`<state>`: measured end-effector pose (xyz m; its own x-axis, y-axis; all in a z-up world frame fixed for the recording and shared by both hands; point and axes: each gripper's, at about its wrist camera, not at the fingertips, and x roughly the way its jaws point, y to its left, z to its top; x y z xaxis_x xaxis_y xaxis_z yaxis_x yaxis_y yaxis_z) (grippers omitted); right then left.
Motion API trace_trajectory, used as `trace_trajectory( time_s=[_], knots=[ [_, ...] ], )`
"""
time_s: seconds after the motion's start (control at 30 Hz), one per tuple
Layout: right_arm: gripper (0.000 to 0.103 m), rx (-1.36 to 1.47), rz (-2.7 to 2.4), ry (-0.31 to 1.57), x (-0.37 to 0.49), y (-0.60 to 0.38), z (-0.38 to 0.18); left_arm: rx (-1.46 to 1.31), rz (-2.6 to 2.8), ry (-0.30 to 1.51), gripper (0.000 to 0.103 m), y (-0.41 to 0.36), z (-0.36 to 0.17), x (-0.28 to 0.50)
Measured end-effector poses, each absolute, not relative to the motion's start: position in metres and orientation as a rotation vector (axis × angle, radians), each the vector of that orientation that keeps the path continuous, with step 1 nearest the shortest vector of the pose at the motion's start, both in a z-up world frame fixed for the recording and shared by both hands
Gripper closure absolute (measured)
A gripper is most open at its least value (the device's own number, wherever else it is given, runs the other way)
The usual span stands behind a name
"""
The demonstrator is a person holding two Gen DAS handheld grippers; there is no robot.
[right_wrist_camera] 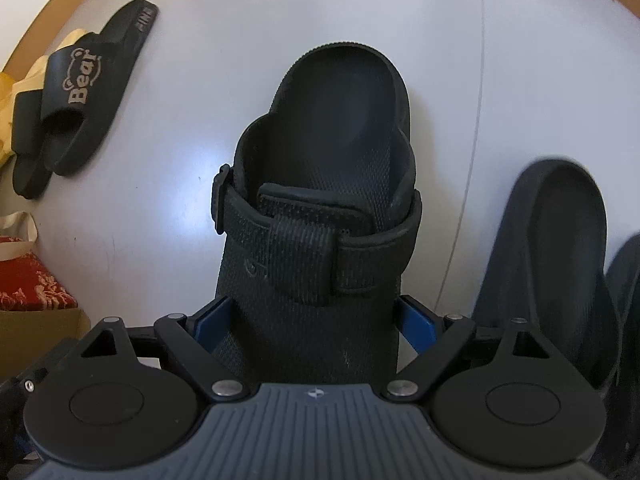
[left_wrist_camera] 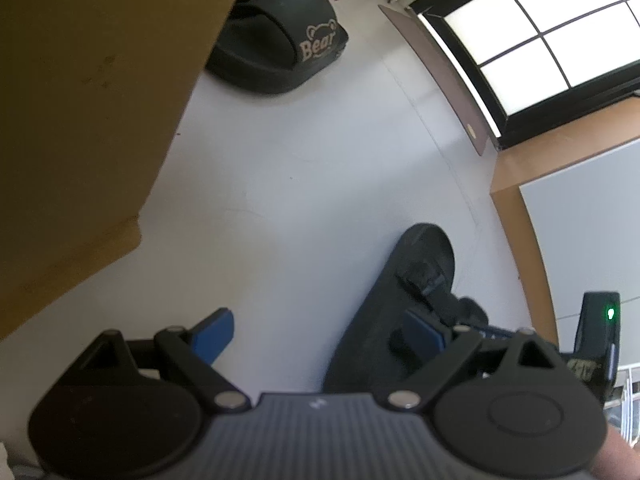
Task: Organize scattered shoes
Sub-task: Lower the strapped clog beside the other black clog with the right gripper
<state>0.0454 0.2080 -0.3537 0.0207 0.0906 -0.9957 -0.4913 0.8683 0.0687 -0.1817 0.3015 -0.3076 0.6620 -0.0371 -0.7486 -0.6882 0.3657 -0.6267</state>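
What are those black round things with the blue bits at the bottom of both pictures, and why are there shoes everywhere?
Those are two grabbing tools, one in each of a person's hands. Each has a tiny camera looking along its two blue fingers, so each picture is what one tool sees.

The left gripper has its fingers spread wide over the pale floor, with nothing in the gap between them. Ahead lies a black slipper marked Bear, beside a brown box.

The right gripper points down at a black strap sandal. Its fingers sit on either side of the sandal, but I cannot tell whether they press on it. Another dark shoe lies alongside. The Bear slippers lie farther off.

The person is tidying the shoes.
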Motion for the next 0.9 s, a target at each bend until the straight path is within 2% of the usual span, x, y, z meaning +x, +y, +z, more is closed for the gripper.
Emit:
trace_trajectory(
  time_s=[0.53,0.9],
  knots=[
    [0.013,-0.374,0.472,1.521,0.013,0.228,-0.359,-1.128,0.467,0.777,0.010,0.308,-0.312,-0.176],
    [0.014,-0.251,0.394,1.627,0.010,0.196,-0.359,-1.149,0.480,0.763,0.010,0.310,-0.314,-0.175]
  ],
)
